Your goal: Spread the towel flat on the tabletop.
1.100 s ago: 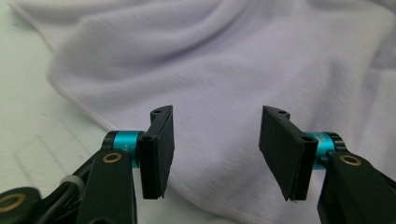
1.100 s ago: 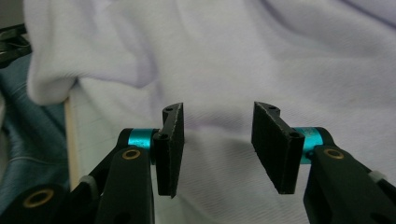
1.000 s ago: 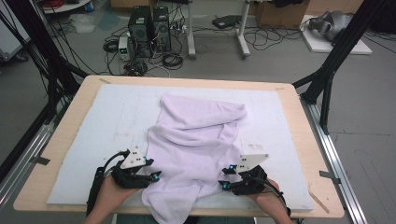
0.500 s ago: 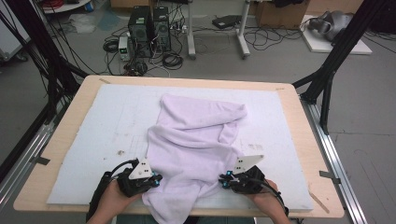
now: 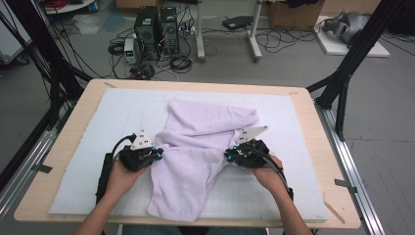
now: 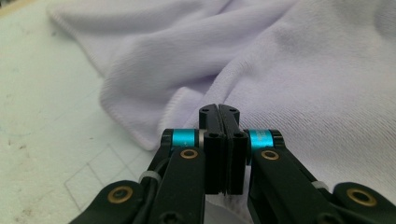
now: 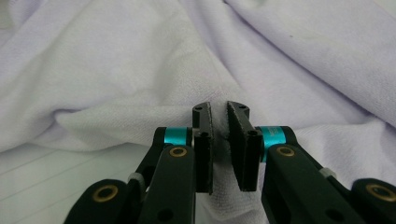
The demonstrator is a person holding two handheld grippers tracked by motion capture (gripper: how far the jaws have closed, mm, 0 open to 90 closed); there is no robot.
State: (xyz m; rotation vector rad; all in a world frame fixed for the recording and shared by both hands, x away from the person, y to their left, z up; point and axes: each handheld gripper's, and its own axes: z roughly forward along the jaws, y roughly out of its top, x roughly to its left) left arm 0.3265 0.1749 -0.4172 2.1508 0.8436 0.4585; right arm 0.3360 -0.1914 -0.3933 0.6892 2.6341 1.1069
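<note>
A lavender towel (image 5: 205, 142) lies rumpled down the middle of a white mat (image 5: 98, 112). My left gripper (image 5: 159, 154) is at the towel's left edge, shut on a thin bit of the hem. In the left gripper view its jaws (image 6: 218, 109) stand pressed together against the cloth (image 6: 303, 70). My right gripper (image 5: 227, 156) is at the towel's right edge. Its jaws (image 7: 219, 109) have just been closing and pinch a fold of towel (image 7: 116, 70) between the pads.
The mat covers a wooden table (image 5: 63, 142) with metal rails along both sides. Black frame struts (image 5: 342, 83) rise at the back corners. Computer towers (image 5: 156, 29) and cables sit on the floor beyond the far edge.
Both hands have moved up the table, away from the person, each staying at its own edge of the towel. The towel's sides are drawn in at the grippers.
</note>
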